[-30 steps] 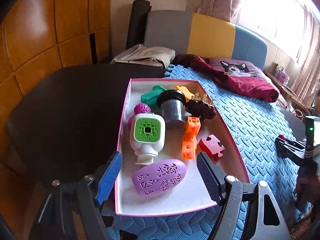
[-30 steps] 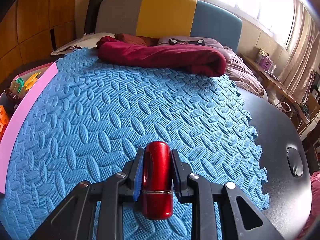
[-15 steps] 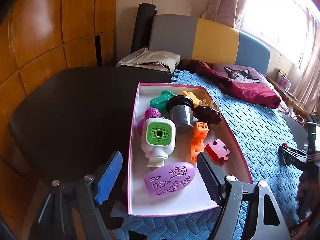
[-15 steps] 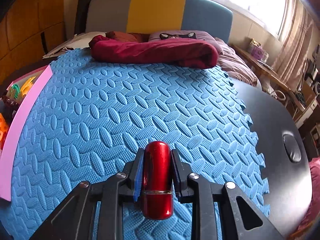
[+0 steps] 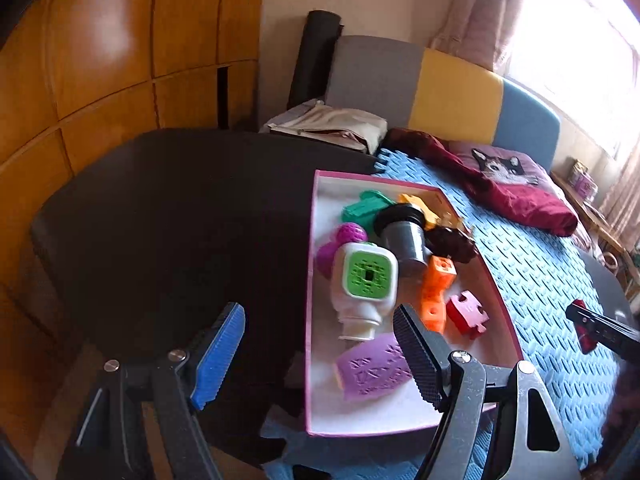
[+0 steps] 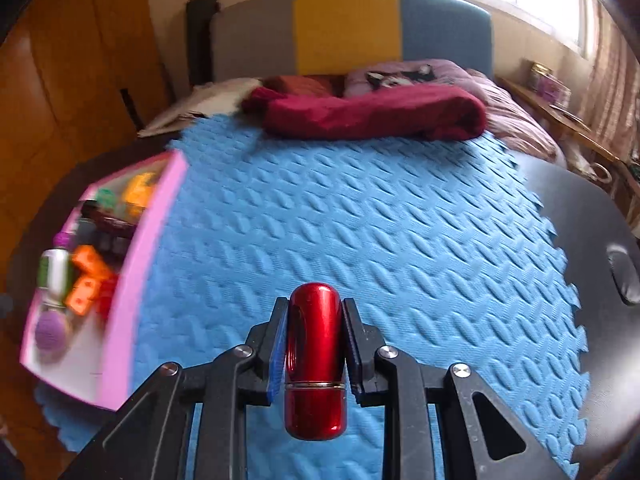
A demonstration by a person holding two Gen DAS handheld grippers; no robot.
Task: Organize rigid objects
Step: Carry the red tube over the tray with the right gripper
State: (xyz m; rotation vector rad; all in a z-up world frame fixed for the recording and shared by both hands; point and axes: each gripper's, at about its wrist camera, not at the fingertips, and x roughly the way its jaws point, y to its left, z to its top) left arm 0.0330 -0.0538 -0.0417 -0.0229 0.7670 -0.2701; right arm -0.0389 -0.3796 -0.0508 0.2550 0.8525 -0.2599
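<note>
A pink-rimmed box [image 5: 310, 312] holds several toys: a white bottle with a green cap [image 5: 366, 280], a purple oval [image 5: 374, 368], orange blocks [image 5: 436, 292], a red puzzle piece [image 5: 468, 318] and a black-lidded jar [image 5: 402, 232]. My left gripper [image 5: 320, 352] hovers open over the box's near left wall with nothing between its fingers. My right gripper [image 6: 316, 340] is shut on a glossy red capsule [image 6: 314, 360] above the blue foam mat [image 6: 360, 220]. The box [image 6: 132, 280] lies to its left. The right gripper [image 5: 592, 328] also shows at the right edge of the left wrist view.
The foam mat covers part of a dark round table [image 5: 160, 220]. A maroon cloth [image 6: 372, 114] and a cat-print pillow [image 5: 504, 168] lie at the mat's far end. A colour-block headboard [image 6: 352, 28] and wooden wall panels [image 5: 80, 60] stand behind.
The right gripper, still holding the red capsule, has swung left and risen, bringing the box further into its view. The left gripper has drifted left, off the box's middle toward the dark table.
</note>
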